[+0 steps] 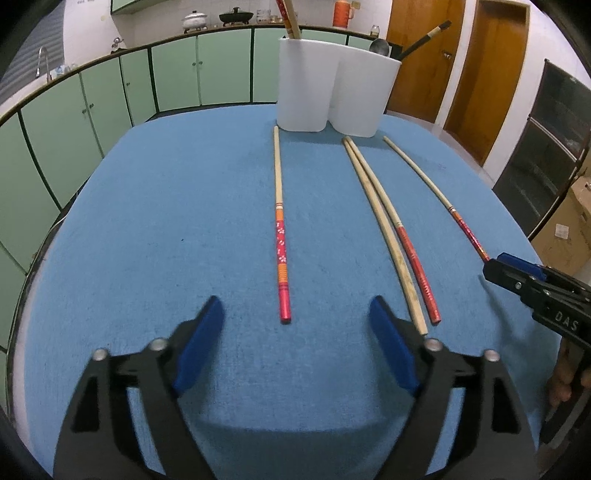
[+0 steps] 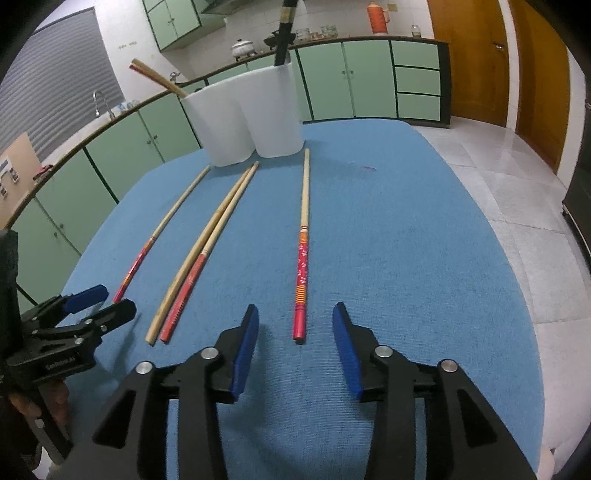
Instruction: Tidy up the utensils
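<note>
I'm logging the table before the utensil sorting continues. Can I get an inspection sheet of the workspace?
Surface: blue cloth covers the table, lying flat, no spills seen.
Job's things: white two-compartment holder at the far side, with stored chopsticks and a dark-handled utensil standing in it. Four lie loose in front: floral chopstick, plain chopstick close beside red-handled chopstick, and thin chopstick.
Clutter: nothing seen.
Grippers: left gripper open, with the floral chopstick's near end between its fingers, untouched; right gripper open, pads pressing nothing.
Cables: nothing seen.
Surroundings: green cabinets, pots on the counter, wooden doors, cardboard box.
</note>
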`<state>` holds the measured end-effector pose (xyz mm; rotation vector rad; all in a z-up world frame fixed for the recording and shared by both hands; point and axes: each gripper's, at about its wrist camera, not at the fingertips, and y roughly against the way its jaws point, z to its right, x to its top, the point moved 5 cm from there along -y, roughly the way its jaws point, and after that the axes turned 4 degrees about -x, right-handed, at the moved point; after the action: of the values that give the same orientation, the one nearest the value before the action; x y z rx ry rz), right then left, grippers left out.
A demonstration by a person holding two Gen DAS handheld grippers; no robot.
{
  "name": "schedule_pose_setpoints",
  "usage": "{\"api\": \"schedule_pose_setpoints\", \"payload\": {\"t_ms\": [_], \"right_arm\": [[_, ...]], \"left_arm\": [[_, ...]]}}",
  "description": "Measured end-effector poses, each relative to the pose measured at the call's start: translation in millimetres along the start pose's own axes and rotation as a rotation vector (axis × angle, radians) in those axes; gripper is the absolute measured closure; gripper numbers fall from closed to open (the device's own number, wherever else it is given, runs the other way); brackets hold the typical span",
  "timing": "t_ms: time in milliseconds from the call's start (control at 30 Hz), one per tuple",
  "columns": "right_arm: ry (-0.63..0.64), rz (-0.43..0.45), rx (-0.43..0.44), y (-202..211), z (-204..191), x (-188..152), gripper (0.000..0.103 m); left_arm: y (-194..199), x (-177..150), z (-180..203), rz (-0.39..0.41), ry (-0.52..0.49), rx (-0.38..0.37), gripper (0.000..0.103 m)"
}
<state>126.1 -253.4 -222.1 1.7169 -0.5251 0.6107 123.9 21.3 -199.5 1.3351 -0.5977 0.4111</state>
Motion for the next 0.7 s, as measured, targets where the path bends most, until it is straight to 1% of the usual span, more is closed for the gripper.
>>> {"api": "schedule_pose_setpoints", "payload": {"t_ms": [133,167,300,367,433,500,533,600,633,667,700], "right_arm": [[0.017,0.002,-0.022,0.0,-2.2,-0.7,0.060],[0.013,0.003,-0.022,0.4,-0.8,-0.7,0.061],[0.000,0.004,-0.035,0.4,2.8,-0.9,0.076],[0.005,0.003,-0.039,0.3,2.5,-1.7,0.081],[0.016,0.002,-0.042,0.5,0.7,-2.3,0.083],[0.034,0.000,-0.047,-0.3,-2.9,-3.0,0.089],[0.048,-0.002,-0.049,-0.8,-5.7,-3.7,0.090],[0.069,-0.007,-0.058,-2.1,-9.1,-3.9,0.093],[0.075,-0.007,-0.062,-2.2,-9.8,-4.1,0.093],[0.080,-0.008,-0.066,-2.5,-10.4,-4.3,0.094],[0.081,-0.008,-0.067,-2.6,-10.7,-4.4,0.094]], "left_arm": [[-0.4,-0.2,-1.7,-0.003,0.002,-0.002,0.019],[-0.4,-0.4,-1.6,-0.003,0.002,0.000,0.019],[-1.9,0.5,-1.9,-0.007,0.000,0.010,0.019],[-1.5,0.5,-1.7,-0.007,0.000,0.013,0.020],[-1.9,1.2,-2.6,-0.006,0.004,0.022,0.024],[-3.8,3.6,-3.4,0.000,0.013,0.030,0.035],[-2.9,3.4,-4.3,0.003,0.018,0.031,0.038],[-2.3,4.6,-5.5,0.011,0.026,0.025,0.055],[-2.0,4.5,-4.8,0.012,0.025,0.021,0.061],[-2.2,4.5,-3.8,0.012,0.021,0.018,0.068],[-2.3,4.5,-2.0,0.012,0.013,0.014,0.073]]}}
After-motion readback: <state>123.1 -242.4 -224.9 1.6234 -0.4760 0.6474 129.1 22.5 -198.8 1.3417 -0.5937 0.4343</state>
